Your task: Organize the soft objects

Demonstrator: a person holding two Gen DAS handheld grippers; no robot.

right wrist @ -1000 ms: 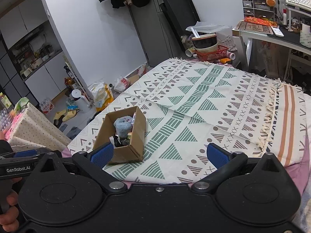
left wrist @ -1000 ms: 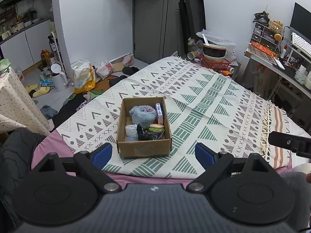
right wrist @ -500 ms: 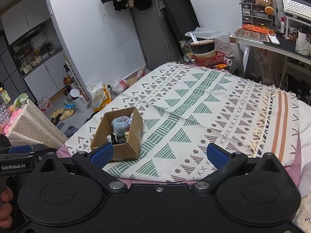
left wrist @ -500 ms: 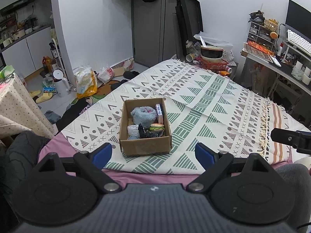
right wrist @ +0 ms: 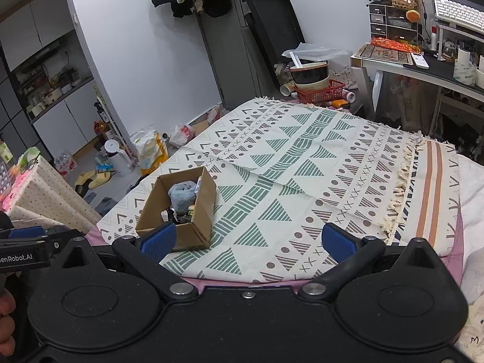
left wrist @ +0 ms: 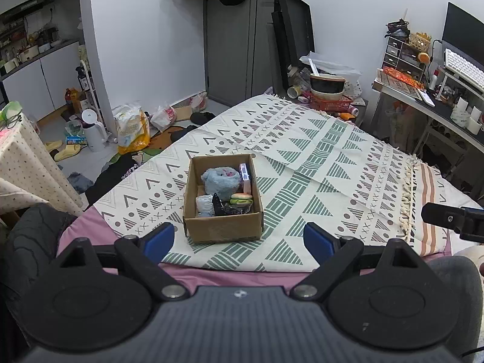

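Note:
A cardboard box (left wrist: 222,228) stands on the patterned blanket (left wrist: 317,163) near the bed's front edge. In it lie a fluffy blue-grey plush (left wrist: 220,180), a small burger toy (left wrist: 241,198), a pale blue soft piece (left wrist: 205,204), a black item (left wrist: 224,208) and a pink packet (left wrist: 245,177). My left gripper (left wrist: 239,239) is open and empty, just short of the box. My right gripper (right wrist: 246,240) is open and empty, to the right of the box (right wrist: 178,208), above the blanket (right wrist: 302,166). The plush (right wrist: 181,193) shows there too.
The floor at left holds bags (left wrist: 131,128), slippers (left wrist: 65,151) and a white kettle (left wrist: 92,130). A red basket with bowls (left wrist: 328,95) stands past the bed's far end. A desk (left wrist: 423,99) is at right. A dotted cloth-covered table (left wrist: 24,166) is at left.
Both grippers have pulled back and risen a little; the box looks smaller and farther away. Both stay open. Nothing in the box has moved.

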